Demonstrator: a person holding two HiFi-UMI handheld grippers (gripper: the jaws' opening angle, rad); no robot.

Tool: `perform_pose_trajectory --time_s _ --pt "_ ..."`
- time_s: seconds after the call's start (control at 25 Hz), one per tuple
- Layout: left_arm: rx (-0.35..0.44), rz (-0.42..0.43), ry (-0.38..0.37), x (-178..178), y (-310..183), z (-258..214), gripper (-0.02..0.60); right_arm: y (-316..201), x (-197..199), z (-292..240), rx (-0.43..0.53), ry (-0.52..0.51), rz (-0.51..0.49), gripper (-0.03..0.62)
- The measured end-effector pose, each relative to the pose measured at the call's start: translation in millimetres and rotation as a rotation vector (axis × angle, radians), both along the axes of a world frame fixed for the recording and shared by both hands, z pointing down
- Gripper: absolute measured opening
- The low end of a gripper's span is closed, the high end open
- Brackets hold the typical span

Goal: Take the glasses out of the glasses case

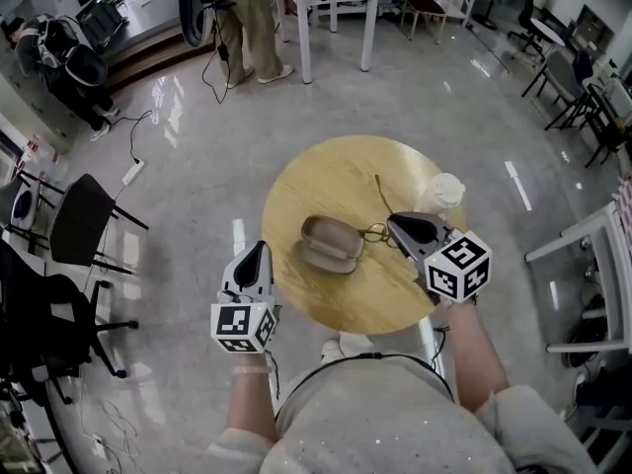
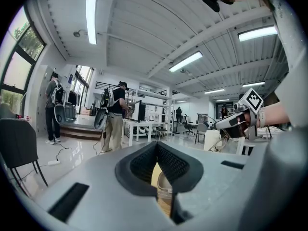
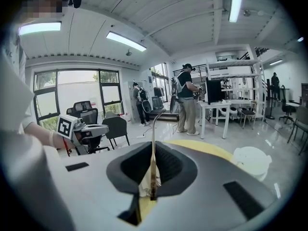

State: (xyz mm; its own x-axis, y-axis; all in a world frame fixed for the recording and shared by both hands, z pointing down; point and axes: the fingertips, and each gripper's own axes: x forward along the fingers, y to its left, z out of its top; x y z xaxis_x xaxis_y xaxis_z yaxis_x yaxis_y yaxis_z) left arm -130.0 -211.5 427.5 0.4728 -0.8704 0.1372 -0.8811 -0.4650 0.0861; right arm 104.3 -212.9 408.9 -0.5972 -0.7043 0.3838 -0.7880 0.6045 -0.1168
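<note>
1. Head view: A round wooden bench is seen from above. The glasses case lies open near the middle of the bench, both halves facing up and empty. The glasses are out of the case, just beside its right end, and are gripped by the right gripper; one temple is raised toward the far edge. A lidded white cup stands near the right edge. The left gripper is held at the bench's left edge, apart from the case.
2. Left gripper view: The left gripper is closed at its tips, with nothing held. Through the slit below the tips, the bench and part of the glasses case are seen. The right gripper is seen further off, near the cup.
3. Right gripper view: The right gripper is clamped on a thin temple of the glasses, which rises upright from between the pads. The cup is seen beside the bench's edge, and the left gripper is seen opposite.
</note>
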Motion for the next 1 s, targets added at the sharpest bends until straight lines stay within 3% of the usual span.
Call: perform_pose_trajectory --time_s 1.0 --pt "0.005 0.04 -0.006 22.3 -6.2 -3.6 0.005 13.3 44.3 -5.2 0.03 -0.009 0.106 0.028"
